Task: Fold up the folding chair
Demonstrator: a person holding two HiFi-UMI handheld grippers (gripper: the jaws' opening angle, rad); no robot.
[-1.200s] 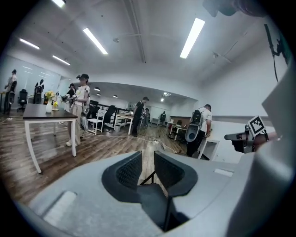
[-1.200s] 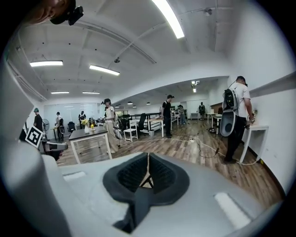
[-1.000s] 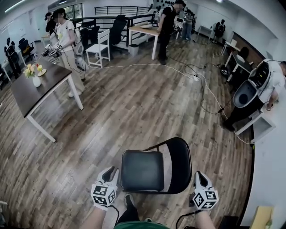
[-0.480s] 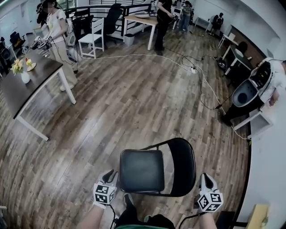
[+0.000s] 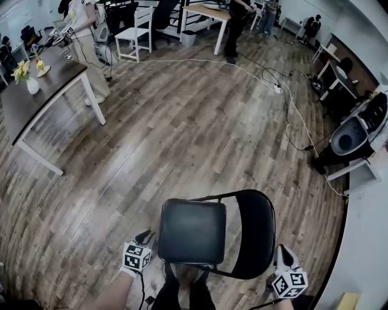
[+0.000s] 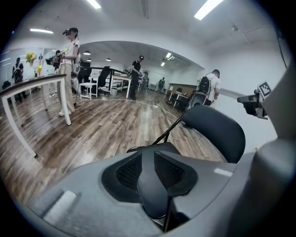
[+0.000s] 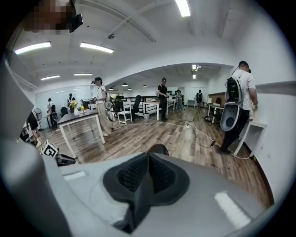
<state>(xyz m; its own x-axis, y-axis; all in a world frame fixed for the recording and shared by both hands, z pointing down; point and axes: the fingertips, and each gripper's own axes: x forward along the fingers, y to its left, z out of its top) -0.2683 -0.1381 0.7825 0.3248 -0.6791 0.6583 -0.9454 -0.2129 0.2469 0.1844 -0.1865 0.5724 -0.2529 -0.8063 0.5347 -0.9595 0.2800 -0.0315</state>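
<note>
Not folded yet: black folding chair (image 5: 212, 233) stands open at 6 o'clock in the head view, left gripper (image 5: 144, 240) at its 9, right gripper (image 5: 280, 249) at its 3, both jaws closed, empty; only the left gripper view shows its backrest (image 6: 217, 132) side-on.

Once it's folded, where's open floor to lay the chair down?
The widest bare wood floor lies ahead of the folding chair, between the dark table on the left and the white cable on the right. Crowded: the right wall side beyond the cable, and the far end with a person, a desk and a white chair.
</note>
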